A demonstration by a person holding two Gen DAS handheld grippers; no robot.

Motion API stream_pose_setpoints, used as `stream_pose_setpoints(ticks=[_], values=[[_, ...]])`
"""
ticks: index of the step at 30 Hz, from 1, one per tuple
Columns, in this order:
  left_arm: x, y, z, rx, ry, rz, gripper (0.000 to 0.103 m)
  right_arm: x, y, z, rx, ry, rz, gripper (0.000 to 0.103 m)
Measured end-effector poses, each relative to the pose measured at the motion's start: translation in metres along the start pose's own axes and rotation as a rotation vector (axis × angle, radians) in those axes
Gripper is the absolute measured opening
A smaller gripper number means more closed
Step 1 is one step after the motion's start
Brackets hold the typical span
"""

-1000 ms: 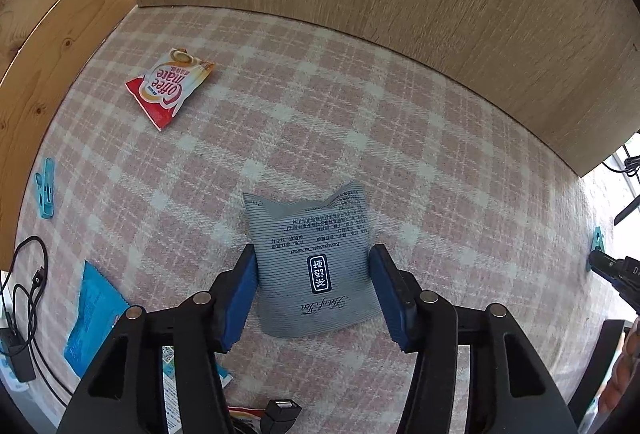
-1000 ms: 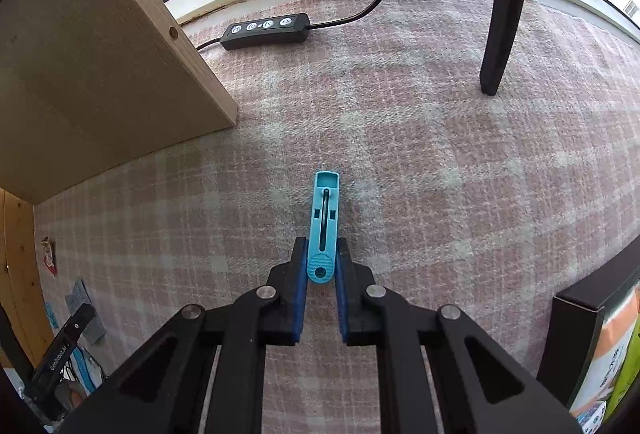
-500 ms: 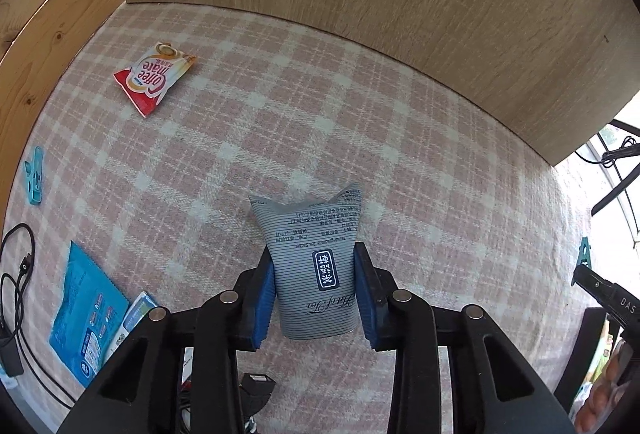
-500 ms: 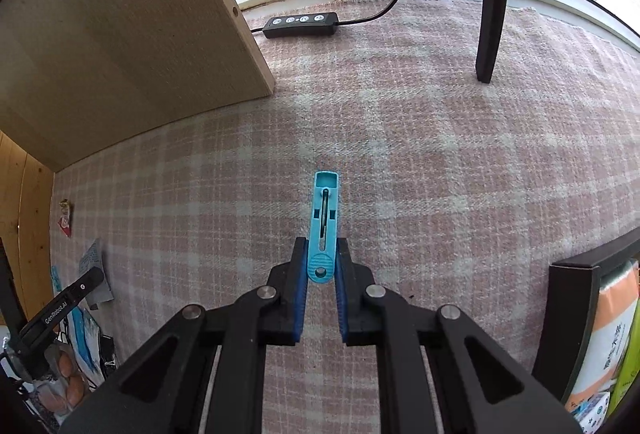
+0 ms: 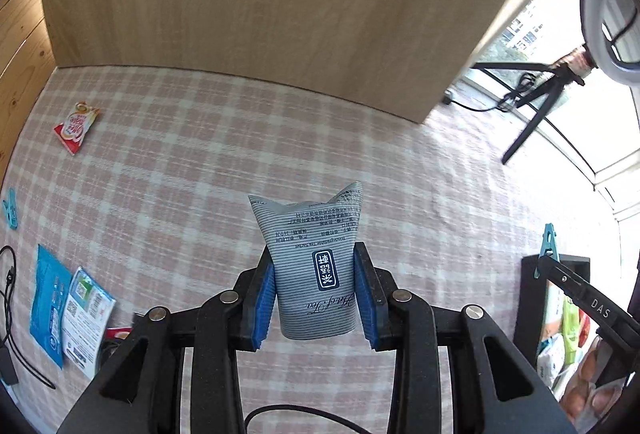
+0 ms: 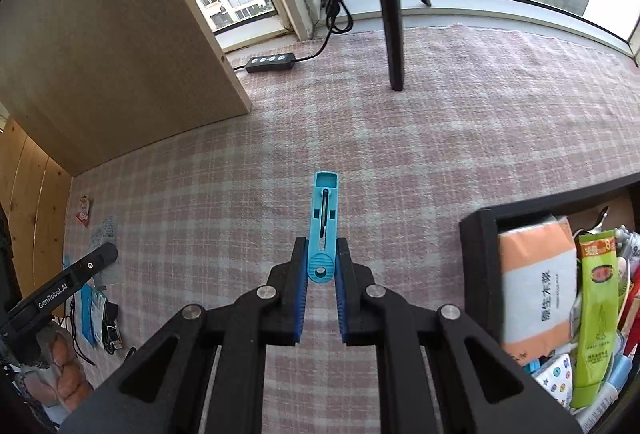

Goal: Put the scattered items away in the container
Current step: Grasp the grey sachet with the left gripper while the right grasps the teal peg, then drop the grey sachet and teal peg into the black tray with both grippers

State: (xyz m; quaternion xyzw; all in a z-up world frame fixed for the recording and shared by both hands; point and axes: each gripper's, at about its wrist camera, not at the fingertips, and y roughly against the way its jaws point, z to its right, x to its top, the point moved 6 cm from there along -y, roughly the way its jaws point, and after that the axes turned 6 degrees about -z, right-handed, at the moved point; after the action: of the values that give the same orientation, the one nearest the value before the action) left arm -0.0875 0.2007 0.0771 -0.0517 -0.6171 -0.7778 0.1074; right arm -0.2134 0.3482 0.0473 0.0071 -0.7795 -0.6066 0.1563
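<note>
Left tool (image 5: 316, 294) clamped a grey striped tea sachet (image 5: 314, 266) between its blue pads, holding it above the pink checked cloth (image 5: 200, 173) of the desk, while the right tool (image 6: 322, 276) pinched a turquoise clothespin (image 6: 324, 230) by its rounded end, tip pointing forward. Beside the right tool stood the black container (image 6: 478, 266), already crowded with packets, among them an orange-and-white tissue pack (image 6: 536, 282). On the cloth lay a red creamer packet (image 5: 76, 121), two blue packets (image 5: 66, 310) and another turquoise clothespin (image 5: 10, 207).
</note>
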Motion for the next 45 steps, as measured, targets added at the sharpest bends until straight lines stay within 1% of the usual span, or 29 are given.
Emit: stream_pose_setpoints(ticks=[2,4,5,6,7,8,11,13,15,16,19,23,26,27,29,30,32,34,37,42,45], values=[[0.001,0.000,0.026,-0.028,-0.050,-0.004,0.033,-0.007,0.014,0.022,-0.008,-0.027,0.022,0.012],[-0.007,-0.002,0.047,-0.056,-0.105,-0.009,0.033,-0.012,0.023,0.046,-0.027,-0.052,0.045,0.012],[-0.005,-0.003,0.058,-0.070,-0.134,-0.014,0.033,-0.016,0.030,0.060,-0.038,-0.066,0.055,0.012],[0.027,-0.007,0.040,-0.086,-0.170,-0.023,0.033,-0.021,0.037,0.074,-0.049,-0.081,0.063,0.012],[0.035,0.002,0.025,-0.102,-0.203,-0.031,0.033,-0.028,0.045,0.088,-0.058,-0.098,0.070,0.012],[0.033,0.011,0.031,-0.119,-0.236,-0.039,0.033,-0.034,0.053,0.103,-0.069,-0.117,0.077,0.012],[0.051,-0.018,0.061,-0.165,-0.334,-0.065,0.033,-0.055,0.075,0.147,-0.101,-0.178,0.095,0.012],[0.043,-0.037,0.097,-0.193,-0.398,-0.083,0.033,-0.070,0.088,0.174,-0.120,-0.220,0.105,0.012],[0.025,-0.031,0.127,-0.217,-0.460,-0.101,0.034,-0.085,0.098,0.200,-0.138,-0.261,0.111,0.012],[0.015,-0.021,0.142,-0.226,-0.490,-0.109,0.034,-0.091,0.102,0.211,-0.145,-0.279,0.111,0.012],[-0.005,-0.024,0.182,-0.248,-0.564,-0.128,0.034,-0.111,0.113,0.239,-0.163,-0.331,0.114,0.012],[-0.026,-0.028,0.221,-0.264,-0.651,-0.142,0.034,-0.133,0.124,0.264,-0.179,-0.387,0.124,0.012],[-0.037,-0.029,0.243,-0.266,-0.701,-0.143,0.034,-0.144,0.127,0.276,-0.184,-0.419,0.125,0.012],[-0.042,-0.029,0.250,-0.276,-0.720,-0.147,0.035,-0.146,0.128,0.279,-0.183,-0.426,0.125,0.012],[-0.051,-0.031,0.262,-0.289,-0.771,-0.167,0.051,-0.149,0.127,0.282,-0.169,-0.431,0.131,0.014],[-0.051,-0.034,0.264,-0.276,-0.779,-0.170,0.070,-0.151,0.127,0.283,-0.175,-0.440,0.120,0.023],[-0.048,-0.033,0.262,-0.262,-0.774,-0.134,0.071,-0.154,0.128,0.286,-0.184,-0.466,0.119,0.037],[-0.045,-0.033,0.259,-0.239,-0.771,-0.116,0.071,-0.155,0.132,0.285,-0.193,-0.469,0.137,0.038],[-0.039,-0.036,0.247,-0.235,-0.751,-0.134,0.071,-0.154,0.135,0.281,-0.197,-0.464,0.144,0.039],[-0.025,-0.036,0.221,-0.220,-0.707,-0.121,0.069,-0.150,0.133,0.271,-0.187,-0.453,0.143,0.041],[-0.015,-0.034,0.202,-0.193,-0.680,-0.099,0.069,-0.144,0.129,0.259,-0.175,-0.428,0.141,0.041]])
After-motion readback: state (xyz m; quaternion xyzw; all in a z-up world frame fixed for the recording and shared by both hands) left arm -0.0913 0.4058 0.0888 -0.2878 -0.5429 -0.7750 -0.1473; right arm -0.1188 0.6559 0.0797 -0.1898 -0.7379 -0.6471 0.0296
